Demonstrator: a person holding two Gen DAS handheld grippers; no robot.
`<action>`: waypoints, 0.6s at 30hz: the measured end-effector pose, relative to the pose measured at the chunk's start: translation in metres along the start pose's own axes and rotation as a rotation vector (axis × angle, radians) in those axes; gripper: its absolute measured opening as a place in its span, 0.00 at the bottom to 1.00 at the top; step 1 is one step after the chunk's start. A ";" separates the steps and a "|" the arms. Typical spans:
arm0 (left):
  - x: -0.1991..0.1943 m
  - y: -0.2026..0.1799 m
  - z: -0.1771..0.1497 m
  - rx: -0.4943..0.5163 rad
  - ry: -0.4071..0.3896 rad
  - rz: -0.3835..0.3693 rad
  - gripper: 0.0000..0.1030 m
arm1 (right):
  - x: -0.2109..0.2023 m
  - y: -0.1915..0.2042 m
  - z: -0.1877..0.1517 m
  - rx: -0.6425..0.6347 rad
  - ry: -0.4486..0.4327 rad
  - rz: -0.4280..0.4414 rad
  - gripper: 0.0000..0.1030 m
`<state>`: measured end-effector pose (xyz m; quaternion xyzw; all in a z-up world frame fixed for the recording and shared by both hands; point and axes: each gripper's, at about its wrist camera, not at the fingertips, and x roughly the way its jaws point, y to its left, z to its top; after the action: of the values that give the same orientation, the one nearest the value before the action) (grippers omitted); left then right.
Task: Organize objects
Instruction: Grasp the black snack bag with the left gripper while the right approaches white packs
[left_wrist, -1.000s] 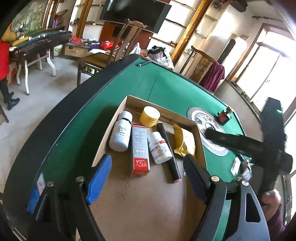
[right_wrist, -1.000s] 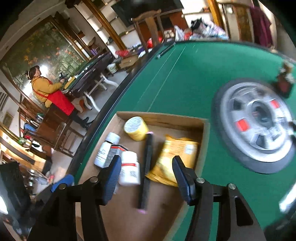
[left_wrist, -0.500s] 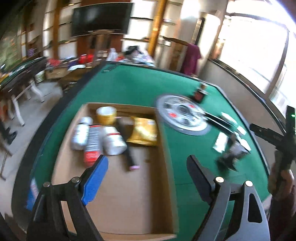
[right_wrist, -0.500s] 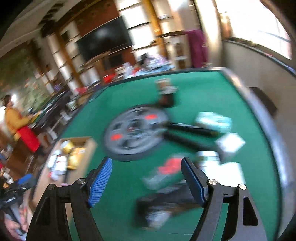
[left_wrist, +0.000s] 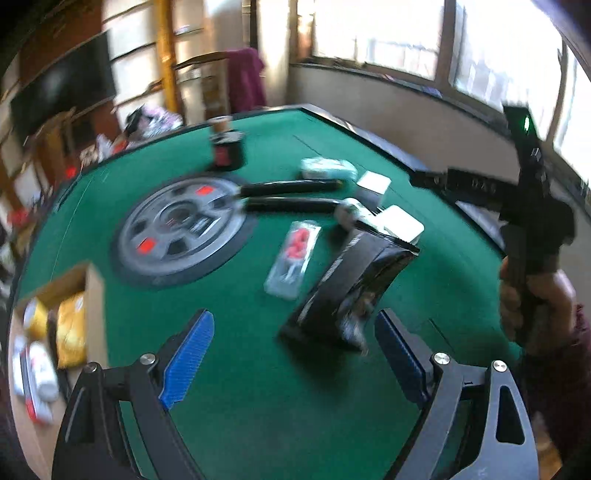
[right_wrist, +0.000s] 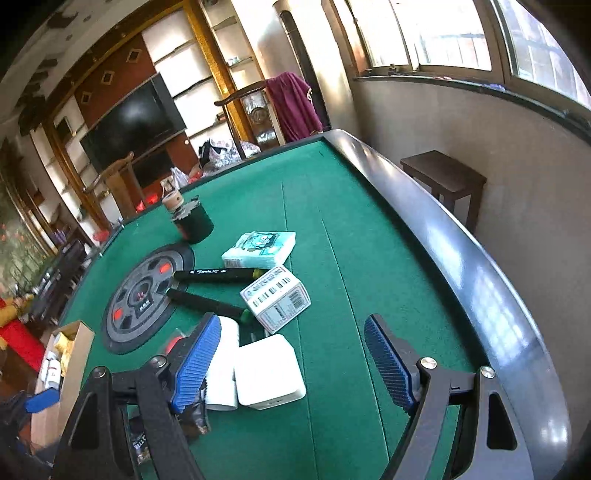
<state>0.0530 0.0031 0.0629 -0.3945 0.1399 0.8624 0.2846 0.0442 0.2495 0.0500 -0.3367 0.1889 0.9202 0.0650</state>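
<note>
Loose objects lie on the green felt table (left_wrist: 258, 387). In the left wrist view a black packet (left_wrist: 351, 284) lies just ahead of my open, empty left gripper (left_wrist: 291, 354), with a clear blister pack (left_wrist: 293, 254) beside it. In the right wrist view my open, empty right gripper (right_wrist: 284, 360) hovers over a white square box (right_wrist: 269, 371) and a white bottle (right_wrist: 223, 369). Beyond are a barcode box (right_wrist: 277, 297), two black markers (right_wrist: 218, 275), and a tissue pack (right_wrist: 260, 249). The cardboard box (left_wrist: 94, 295) holding sorted items sits at the left.
A round grey centre panel (right_wrist: 142, 293) is set in the table. A dark ink bottle (right_wrist: 190, 218) stands at the far side. The table's black rail (right_wrist: 461, 266) curves along the right, with a wooden stool (right_wrist: 443, 181) and wall beyond it.
Both grippers have swung right, away from the cardboard box, to the loose objects on the felt. Both stay open and empty.
</note>
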 end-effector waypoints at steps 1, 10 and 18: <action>0.008 -0.008 0.004 0.037 0.003 0.007 0.86 | 0.001 -0.003 -0.001 0.012 -0.003 0.009 0.82; 0.084 -0.071 0.021 0.328 0.087 0.081 0.86 | 0.004 -0.024 0.000 0.098 0.019 0.072 0.82; 0.064 -0.055 0.013 0.132 0.056 -0.020 0.45 | 0.013 -0.020 -0.003 0.083 0.054 0.068 0.82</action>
<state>0.0442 0.0775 0.0218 -0.4000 0.2004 0.8372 0.3147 0.0409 0.2668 0.0336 -0.3518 0.2398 0.9039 0.0422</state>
